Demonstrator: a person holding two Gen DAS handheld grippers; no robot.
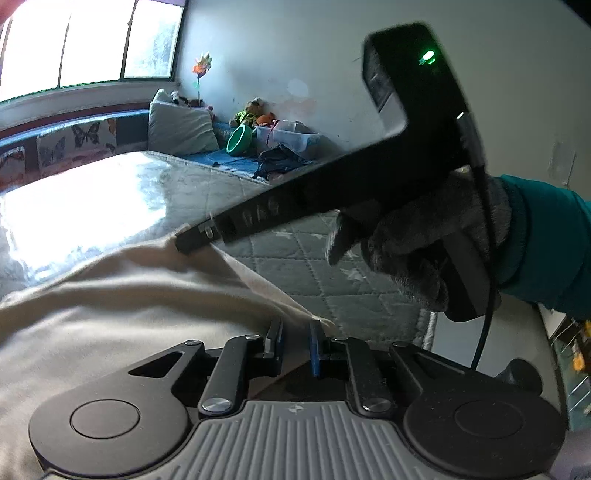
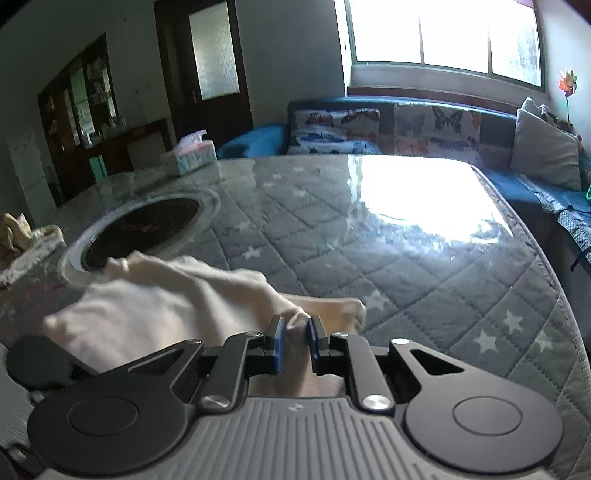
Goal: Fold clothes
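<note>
While a cream garment (image 2: 155,314) is lifted just above the quilted table cover (image 2: 424,258), one edge is pinched by the left gripper (image 1: 297,334), and another bunched part is clamped by the right gripper (image 2: 295,328).

A wide three-pane window (image 2: 447,33) at twelve o'clock floods a grey quilted, star-printed table cover (image 2: 424,266) with glare. Beneath the window runs a dark blue bench sofa (image 2: 498,122) with butterfly-print cushions (image 2: 336,129) and a plain grey pillow (image 2: 545,147). At ten o'clock stand a dark wooden door with frosted glass (image 2: 212,62) and a dark shelved cabinet (image 2: 85,99). The walls are pale grey.
</note>
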